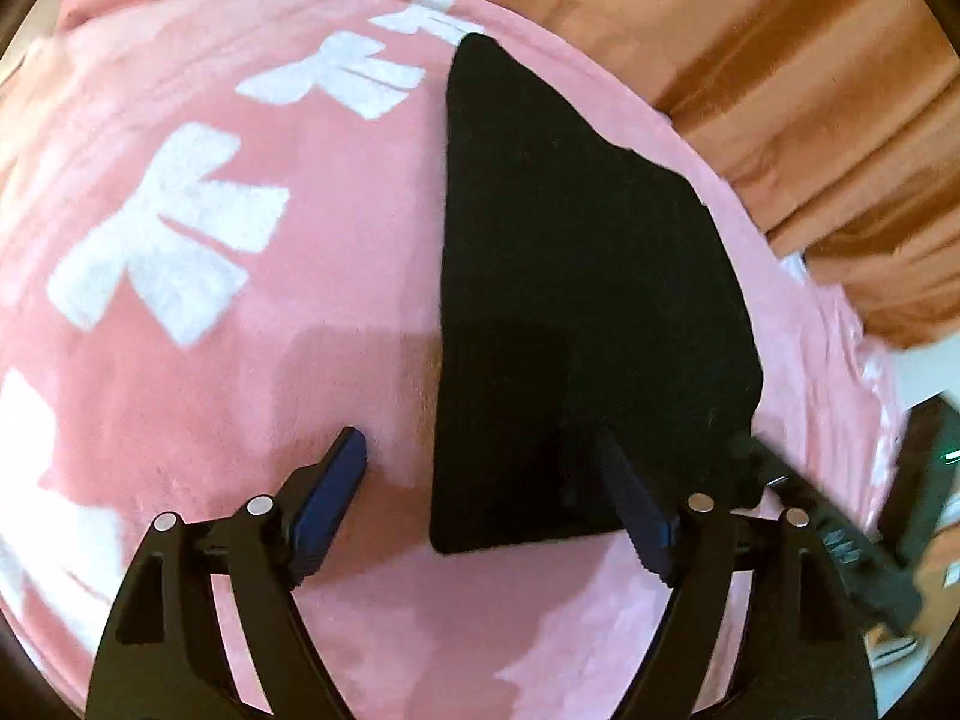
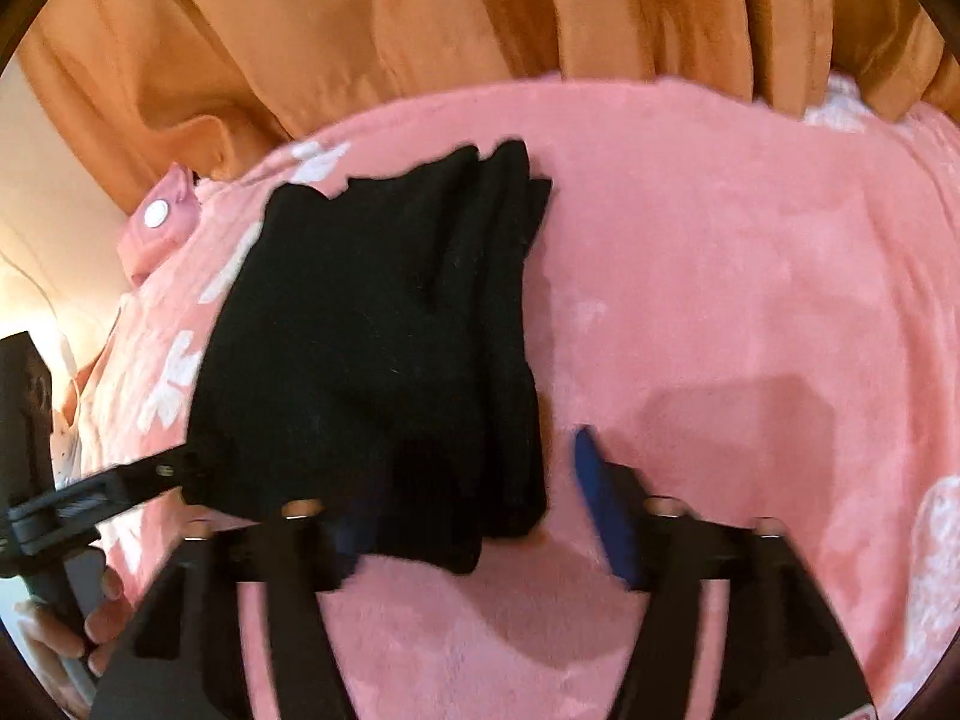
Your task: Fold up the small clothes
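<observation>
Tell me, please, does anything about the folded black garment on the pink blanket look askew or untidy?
Slightly. In the right wrist view the black garment lies folded on the pink blanket, but its far end is uneven: stacked layers stick out in separate steps rather than one clean edge. Nothing looks spilled or damaged.

A folded black garment (image 2: pixel 372 348) lies on a pink fleece blanket (image 2: pixel 720 276) with white bow prints, orange curtains (image 2: pixel 420 18) hanging behind. The right gripper (image 2: pixel 474 492) stands open, its left finger over the garment's near edge and its blue-padded right finger on bare blanket. At far left the left gripper (image 2: pixel 102 492), held by a hand (image 2: pixel 90 618), reaches the garment's left corner.
</observation>
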{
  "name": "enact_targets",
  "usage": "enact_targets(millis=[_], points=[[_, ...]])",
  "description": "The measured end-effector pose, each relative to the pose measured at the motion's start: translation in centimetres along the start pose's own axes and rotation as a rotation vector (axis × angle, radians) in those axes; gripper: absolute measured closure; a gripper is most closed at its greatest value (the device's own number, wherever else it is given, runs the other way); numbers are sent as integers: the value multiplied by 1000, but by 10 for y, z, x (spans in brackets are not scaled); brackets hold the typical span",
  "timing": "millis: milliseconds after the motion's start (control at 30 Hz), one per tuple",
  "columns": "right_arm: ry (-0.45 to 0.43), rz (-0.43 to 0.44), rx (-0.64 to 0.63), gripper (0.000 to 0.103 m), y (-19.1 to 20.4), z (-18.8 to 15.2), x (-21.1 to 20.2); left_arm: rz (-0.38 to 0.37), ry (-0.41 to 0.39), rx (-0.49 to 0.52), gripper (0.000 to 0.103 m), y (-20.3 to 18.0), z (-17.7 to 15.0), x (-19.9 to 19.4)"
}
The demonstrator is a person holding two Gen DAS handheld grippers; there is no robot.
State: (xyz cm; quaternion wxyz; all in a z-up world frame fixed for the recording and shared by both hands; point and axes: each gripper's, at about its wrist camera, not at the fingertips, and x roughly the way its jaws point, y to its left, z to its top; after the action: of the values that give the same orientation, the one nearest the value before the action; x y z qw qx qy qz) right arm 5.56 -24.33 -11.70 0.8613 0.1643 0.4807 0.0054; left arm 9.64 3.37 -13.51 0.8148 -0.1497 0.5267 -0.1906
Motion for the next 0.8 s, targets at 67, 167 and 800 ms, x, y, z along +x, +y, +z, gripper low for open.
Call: enact_targets(millis=[67, 167, 800], points=[[8, 37, 36, 55, -6, -1, 8, -7, 15, 26, 75, -2, 3, 0], [35, 171, 112, 91, -5, 6, -8, -103, 36, 12, 93, -1, 17, -14], [13, -137, -142, 90, 29, -37, -21, 250, -66, 201, 80, -26, -33, -10]])
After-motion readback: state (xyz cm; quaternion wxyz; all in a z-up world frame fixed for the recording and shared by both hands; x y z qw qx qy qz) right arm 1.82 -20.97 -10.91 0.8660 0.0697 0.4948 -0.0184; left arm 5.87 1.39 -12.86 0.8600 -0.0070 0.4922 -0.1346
